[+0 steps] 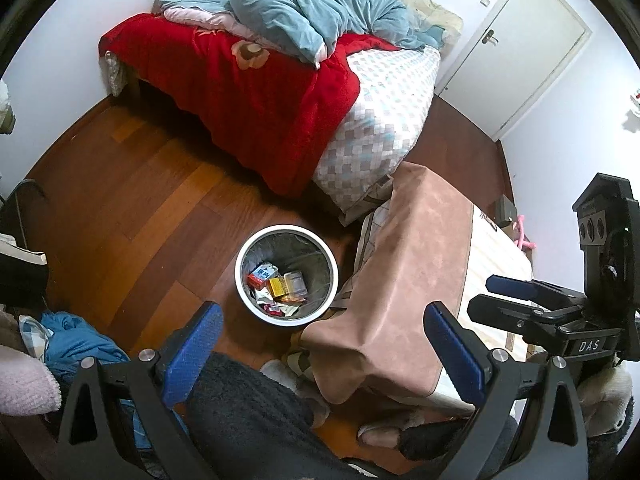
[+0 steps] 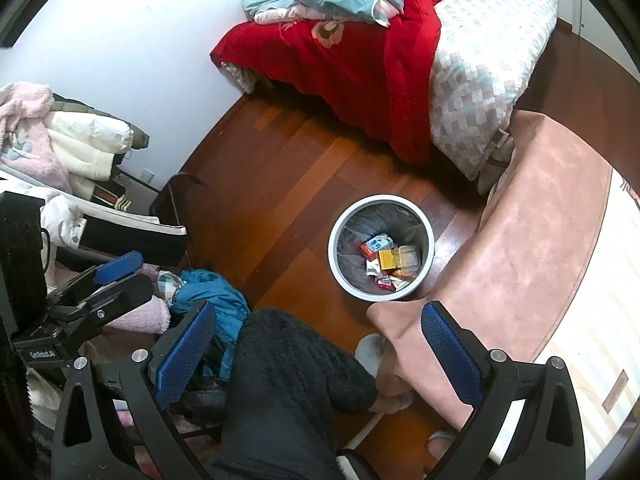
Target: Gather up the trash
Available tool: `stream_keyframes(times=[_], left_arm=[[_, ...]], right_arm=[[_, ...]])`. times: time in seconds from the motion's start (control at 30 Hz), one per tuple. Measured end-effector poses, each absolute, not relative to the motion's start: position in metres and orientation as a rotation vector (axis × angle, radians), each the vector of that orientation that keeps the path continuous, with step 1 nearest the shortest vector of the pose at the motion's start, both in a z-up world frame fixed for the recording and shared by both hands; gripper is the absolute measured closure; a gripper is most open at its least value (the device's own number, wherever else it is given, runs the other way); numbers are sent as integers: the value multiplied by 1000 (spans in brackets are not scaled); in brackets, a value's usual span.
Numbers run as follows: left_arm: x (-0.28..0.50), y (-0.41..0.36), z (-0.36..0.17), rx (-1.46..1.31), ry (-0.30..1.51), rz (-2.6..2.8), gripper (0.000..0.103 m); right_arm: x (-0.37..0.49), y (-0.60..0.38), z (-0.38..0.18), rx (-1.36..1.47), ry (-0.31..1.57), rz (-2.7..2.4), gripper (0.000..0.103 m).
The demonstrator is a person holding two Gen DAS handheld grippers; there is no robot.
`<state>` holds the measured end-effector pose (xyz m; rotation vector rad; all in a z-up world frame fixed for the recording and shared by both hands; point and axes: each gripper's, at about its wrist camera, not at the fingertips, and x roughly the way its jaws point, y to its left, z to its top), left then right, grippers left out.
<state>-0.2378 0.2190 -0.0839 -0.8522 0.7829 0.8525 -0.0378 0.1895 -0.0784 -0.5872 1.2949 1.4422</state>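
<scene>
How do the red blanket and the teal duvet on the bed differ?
The red blanket lies spread out and hangs over the bed's side toward the floor; the teal duvet is bunched in a heap on top. The red blanket carries a flower motif; the teal duvet looks plain. Both lie on the bed.

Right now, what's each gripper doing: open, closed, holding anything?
Left gripper: open, holding nothing.
Right gripper: open, holding nothing.

Wooden floor (image 1: 132,208) bearing a white trash bin (image 1: 286,274), a bed (image 1: 380,128) and heaped clothes (image 2: 208,300).
</scene>
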Motion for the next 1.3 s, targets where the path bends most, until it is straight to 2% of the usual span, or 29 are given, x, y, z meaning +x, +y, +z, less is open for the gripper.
stream_keyframes(times=[1.3], left_arm=[[-239,220,-99,-882,785,846,0]], right_arm=[[-43,189,-83,-618,1329,1474,0]])
